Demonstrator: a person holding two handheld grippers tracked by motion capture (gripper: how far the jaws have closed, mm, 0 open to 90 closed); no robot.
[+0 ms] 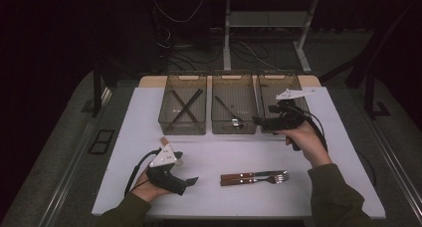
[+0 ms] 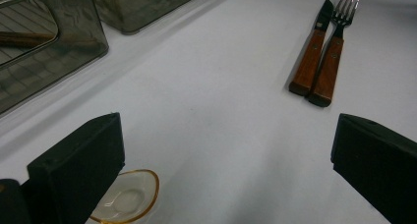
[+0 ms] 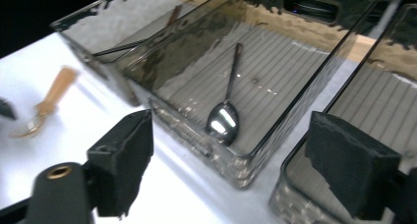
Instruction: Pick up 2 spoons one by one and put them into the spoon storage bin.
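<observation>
Left tool point(image 1: 191, 180): jaws wide apart, empty.
Right tool point(image 1: 259, 120): jaws apart, empty, by middle bin point(image 1: 234, 125).
Spoon point(image 3: 225, 118): in middle bin.
Knife point(image 1: 246, 175), fork point(image 1: 256, 180): side by side on tabletop point(image 1: 214, 152).

Spoon point(image 3: 223, 117) in middle bin point(image 1: 233, 128)

Three smoked-plastic bins point(image 1: 182, 110) at twelve o'clock; two crossed chopsticks point(image 1: 184, 106); two spoons point(image 3: 223, 118); one knife point(image 1: 244, 176); one fork point(image 1: 259, 180), at five o'clock.
</observation>
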